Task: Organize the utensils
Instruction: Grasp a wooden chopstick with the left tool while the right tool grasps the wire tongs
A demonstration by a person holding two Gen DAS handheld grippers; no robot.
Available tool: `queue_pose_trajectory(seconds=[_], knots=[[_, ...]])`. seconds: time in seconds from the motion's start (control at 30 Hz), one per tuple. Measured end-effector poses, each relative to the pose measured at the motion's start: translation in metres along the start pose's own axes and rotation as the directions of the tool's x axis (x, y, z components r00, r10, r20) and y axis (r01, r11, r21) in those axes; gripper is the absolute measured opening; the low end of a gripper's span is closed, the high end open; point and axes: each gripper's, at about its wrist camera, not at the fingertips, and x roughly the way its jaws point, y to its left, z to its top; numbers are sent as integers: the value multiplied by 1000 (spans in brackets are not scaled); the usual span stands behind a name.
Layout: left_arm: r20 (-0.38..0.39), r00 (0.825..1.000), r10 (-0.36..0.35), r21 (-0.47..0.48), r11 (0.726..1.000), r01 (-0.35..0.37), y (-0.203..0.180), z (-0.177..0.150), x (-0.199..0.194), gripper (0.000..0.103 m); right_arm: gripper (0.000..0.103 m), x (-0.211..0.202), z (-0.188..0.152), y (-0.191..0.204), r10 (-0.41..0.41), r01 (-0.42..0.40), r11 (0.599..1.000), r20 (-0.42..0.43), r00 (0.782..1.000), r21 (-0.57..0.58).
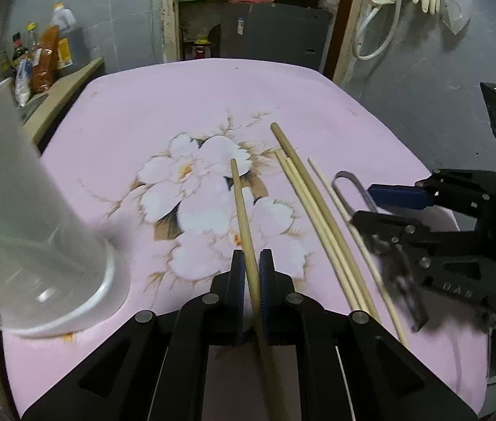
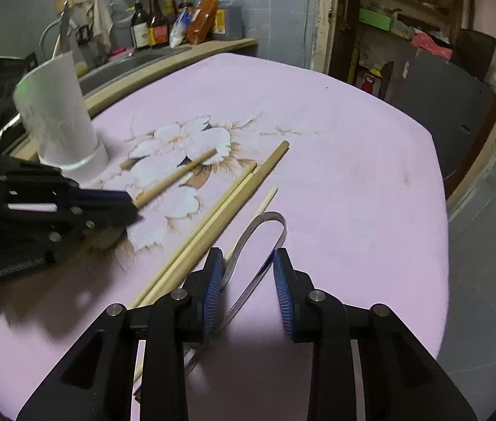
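While the left hand-held gripper (image 1: 251,280) pinches one round pale wooden chopstick (image 1: 242,210) lengthwise, its tip pointing far across the pink flowered counter (image 1: 318,98), the tall translucent plastic cup (image 1: 20,210) stands just to its left, so I judge the left hand nearer the cup. From the right wrist view, the right hand-held gripper (image 2: 248,280) stands spread around a bent steel tongs (image 2: 265,224), its pads not clearly pressing, with the other bamboo chopsticks (image 2: 213,221) lying just left, long axes running near to far; only this view shows the cup's open rim.

Cup (image 1: 34,231) left of chopsticks (image 1: 321,231); tongs (image 2: 258,242) right.
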Motion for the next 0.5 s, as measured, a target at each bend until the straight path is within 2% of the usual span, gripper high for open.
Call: queue_pose_trajectory(seconds=[0.3,0.5], knots=[[-54,998,-38,-7,999,38,3,7,3,7,26,-13,-13,1,-59,54,996,-60,996,-74],[-87,994,-64,-21,998,63,8,15,11,7,32,1,-7,4,-104,100,994,-79,991,-52]])
